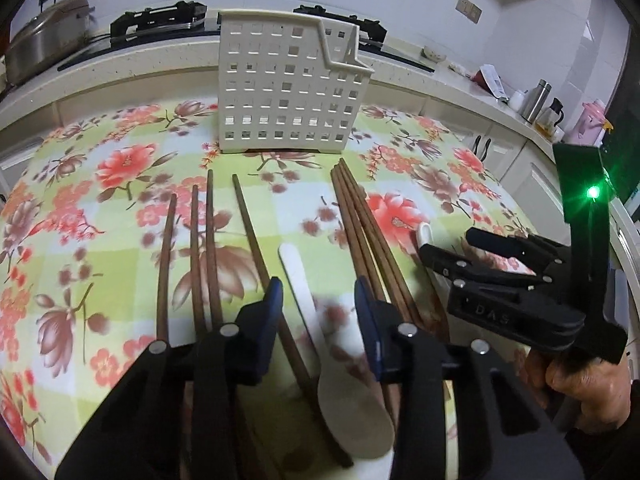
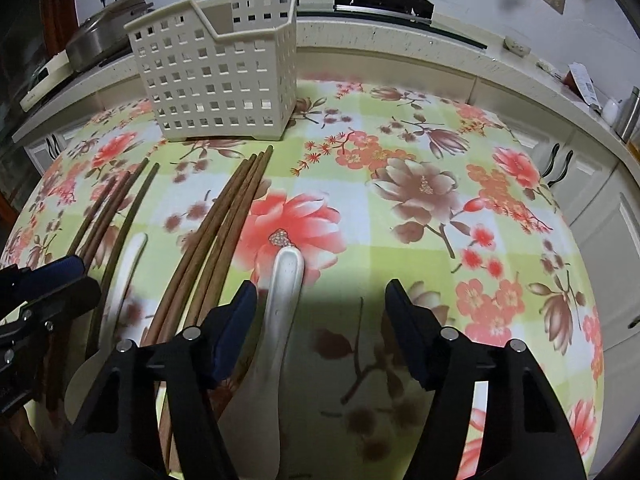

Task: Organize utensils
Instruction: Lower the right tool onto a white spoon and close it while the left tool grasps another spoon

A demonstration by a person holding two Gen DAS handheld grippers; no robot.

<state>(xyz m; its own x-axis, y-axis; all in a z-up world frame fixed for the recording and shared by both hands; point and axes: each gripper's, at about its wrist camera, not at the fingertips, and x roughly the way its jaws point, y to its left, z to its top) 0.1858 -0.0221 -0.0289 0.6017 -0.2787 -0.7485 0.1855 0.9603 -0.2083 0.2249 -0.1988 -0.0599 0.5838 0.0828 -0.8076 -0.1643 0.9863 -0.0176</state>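
Observation:
A cream slotted utensil basket (image 1: 288, 88) (image 2: 220, 76) stands upright at the far side of the flowered tablecloth (image 1: 120, 160) (image 2: 440, 200). Brown chopsticks lie in front of it: a loose group (image 1: 200, 248) (image 2: 112, 208) and a tight bundle (image 1: 360, 232) (image 2: 224, 232). My left gripper (image 1: 320, 302) (image 2: 60, 276) is open low over a cream spoon (image 1: 298, 276) (image 2: 120, 280), with the handle and one chopstick between its blue pads, untouched. My right gripper (image 2: 322, 296) (image 1: 444, 256) is open around the handle of a white ceramic spoon (image 2: 286, 280) (image 1: 424, 234), which lies close to its left finger.
A kitchen counter runs behind the table with a steel pot (image 1: 48, 40) (image 2: 104, 36), a black stove (image 1: 160, 20) (image 2: 384, 0) and bottles (image 1: 536, 100). A person's hand (image 1: 580, 384) holds the right gripper. Bare tablecloth lies to the right of the white spoon.

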